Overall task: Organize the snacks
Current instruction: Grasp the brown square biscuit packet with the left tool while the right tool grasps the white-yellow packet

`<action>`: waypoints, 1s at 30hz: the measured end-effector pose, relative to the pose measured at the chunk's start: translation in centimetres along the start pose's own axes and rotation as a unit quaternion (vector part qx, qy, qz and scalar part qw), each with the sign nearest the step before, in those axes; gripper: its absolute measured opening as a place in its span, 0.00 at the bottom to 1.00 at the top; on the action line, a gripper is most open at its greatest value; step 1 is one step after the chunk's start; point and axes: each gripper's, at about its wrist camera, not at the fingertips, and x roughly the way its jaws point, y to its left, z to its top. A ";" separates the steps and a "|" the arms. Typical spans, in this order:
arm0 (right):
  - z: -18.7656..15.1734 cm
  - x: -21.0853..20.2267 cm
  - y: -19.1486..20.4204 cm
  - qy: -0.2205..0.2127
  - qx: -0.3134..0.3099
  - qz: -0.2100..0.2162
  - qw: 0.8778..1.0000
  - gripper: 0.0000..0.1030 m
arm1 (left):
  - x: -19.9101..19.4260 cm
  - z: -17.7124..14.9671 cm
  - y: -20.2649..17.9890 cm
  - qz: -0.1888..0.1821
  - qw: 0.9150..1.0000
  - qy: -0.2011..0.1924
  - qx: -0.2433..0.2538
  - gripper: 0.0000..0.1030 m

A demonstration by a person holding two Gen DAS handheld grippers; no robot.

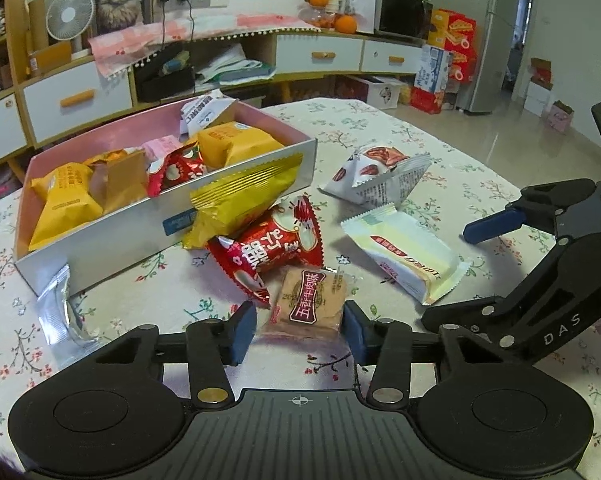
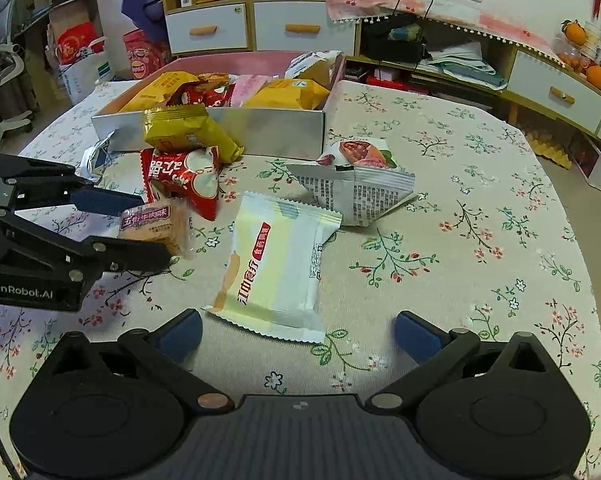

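Note:
A pink-lined box (image 1: 236,196) holds several snack packets; it also shows in the right wrist view (image 2: 276,128). My left gripper (image 1: 300,330) has its jaws around a small tan biscuit packet (image 1: 310,304), seen also from the right (image 2: 156,222); the pads touch its sides. A red packet (image 1: 272,248) and a gold packet (image 1: 240,200) lie against the box. My right gripper (image 2: 298,334) is open just short of a pale yellow packet (image 2: 274,268). A white packet with dates (image 2: 360,184) lies beyond it.
A silver foil packet (image 1: 58,308) lies left of the box. The table wears a floral cloth (image 2: 480,240). Cabinets with drawers (image 1: 320,56), a microwave and oranges stand behind. The floor lies past the table's right edge.

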 end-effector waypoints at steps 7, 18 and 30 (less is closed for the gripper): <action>0.3 0.3 0.2 -0.004 0.006 -0.006 1.000 0.77 | -0.8 -0.6 -0.4 0.009 1.000 0.006 0.008 0.41; 1.2 1.0 0.8 -0.007 0.011 -0.018 1.000 0.72 | -1.8 -0.9 0.4 0.018 1.000 0.019 0.000 0.41; 2.4 0.5 1.4 -0.010 0.015 -0.013 1.000 0.19 | -2.4 -0.9 0.2 0.020 0.999 0.036 -0.006 0.41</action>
